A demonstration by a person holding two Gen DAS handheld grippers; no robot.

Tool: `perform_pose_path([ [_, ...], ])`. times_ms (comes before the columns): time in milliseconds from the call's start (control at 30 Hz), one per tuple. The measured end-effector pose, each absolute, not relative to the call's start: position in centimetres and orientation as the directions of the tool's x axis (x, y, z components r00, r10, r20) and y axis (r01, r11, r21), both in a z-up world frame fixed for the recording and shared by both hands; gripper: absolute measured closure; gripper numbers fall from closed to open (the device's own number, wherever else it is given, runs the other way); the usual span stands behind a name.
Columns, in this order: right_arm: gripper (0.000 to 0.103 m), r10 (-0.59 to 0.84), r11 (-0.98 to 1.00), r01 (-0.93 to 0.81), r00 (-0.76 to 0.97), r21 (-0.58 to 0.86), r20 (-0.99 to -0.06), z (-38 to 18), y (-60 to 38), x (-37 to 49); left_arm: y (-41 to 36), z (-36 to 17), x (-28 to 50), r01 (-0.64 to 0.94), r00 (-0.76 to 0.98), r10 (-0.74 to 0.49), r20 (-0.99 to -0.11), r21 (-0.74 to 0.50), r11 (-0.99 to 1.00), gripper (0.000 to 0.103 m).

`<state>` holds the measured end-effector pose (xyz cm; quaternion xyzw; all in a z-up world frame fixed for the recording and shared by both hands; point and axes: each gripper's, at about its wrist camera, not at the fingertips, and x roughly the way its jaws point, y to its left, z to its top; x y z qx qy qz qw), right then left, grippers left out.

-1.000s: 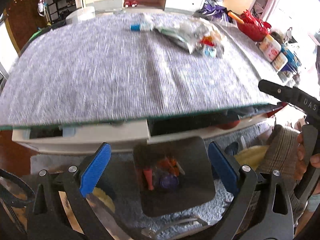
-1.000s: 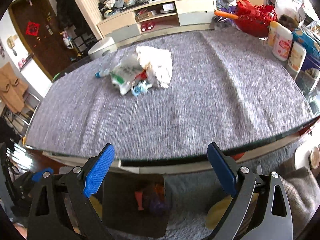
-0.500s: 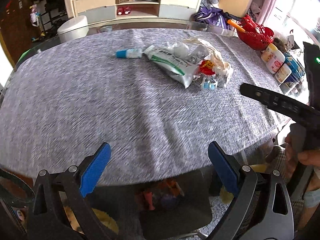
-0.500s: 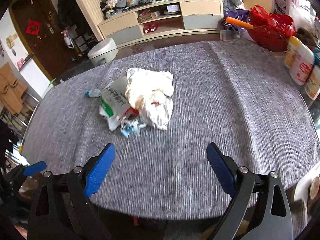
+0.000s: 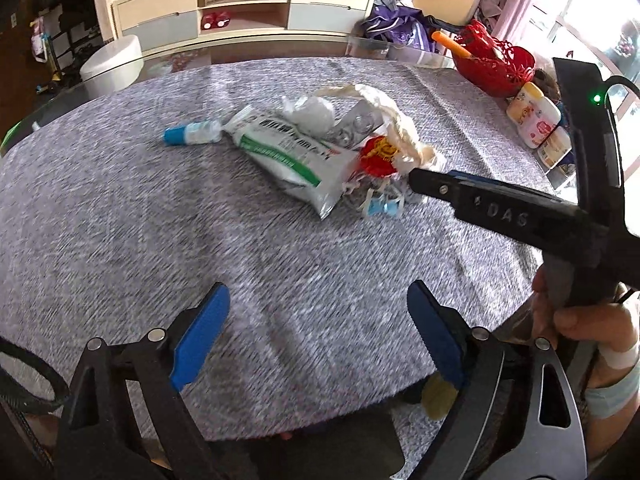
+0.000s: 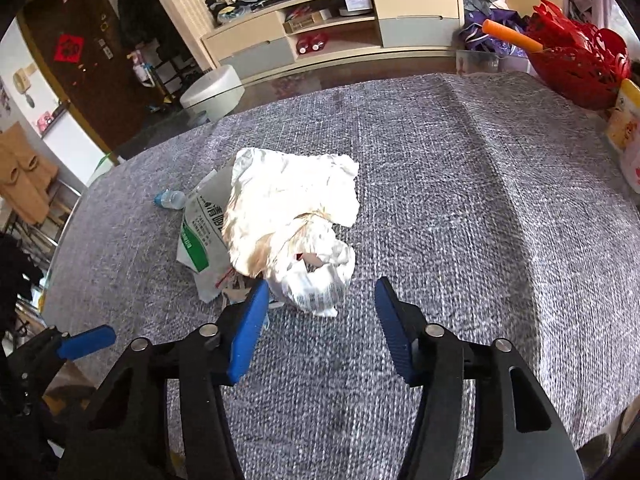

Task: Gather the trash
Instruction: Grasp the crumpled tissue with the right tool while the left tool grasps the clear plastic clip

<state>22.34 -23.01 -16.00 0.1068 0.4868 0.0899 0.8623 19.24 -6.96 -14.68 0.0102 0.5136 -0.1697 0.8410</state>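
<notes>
Trash pile [image 6: 280,216] just ahead of right tool [image 6: 318,322] — jaws apart.

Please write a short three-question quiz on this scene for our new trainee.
1. True or false: the right gripper is shut on the crumpled paper.
2. Which gripper is nearer the trash pile? A) left B) right
3. Fill in: the small bottle lying beside the pile has a ____ cap.

Key: 1 false, it is open just short of the paper; 2 B; 3 blue.
</notes>
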Motion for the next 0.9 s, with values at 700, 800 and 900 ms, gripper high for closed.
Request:
perform_pose_path([
  [700, 0.079, 0.28, 0.951, -0.048, 0.56, 0.307, -0.78, -13.8, -26.6, 22.1, -13.6, -17.0, 24.6, 0.379, 0.342, -0.353, -0.871, -0.216, 0.9, 0.069],
  [800, 0.079, 0.286, 0.949, -0.049, 0.554, 0.312, -0.782, -14.0, -26.7, 22.0, -13.9, -17.1, 25.2, 0.377, 0.341, -0.355, -0.871, -0.219, 0.9, 0.069],
  [900, 0.079, 0.293, 0.947, -0.055, 0.545, 0.316, -0.785, -14.3, -26.4, 21.8, -14.5, -17.1, 25.5, 0.374, 0.344, -0.35, -0.871, -0.215, 0.902, 0.07],
])
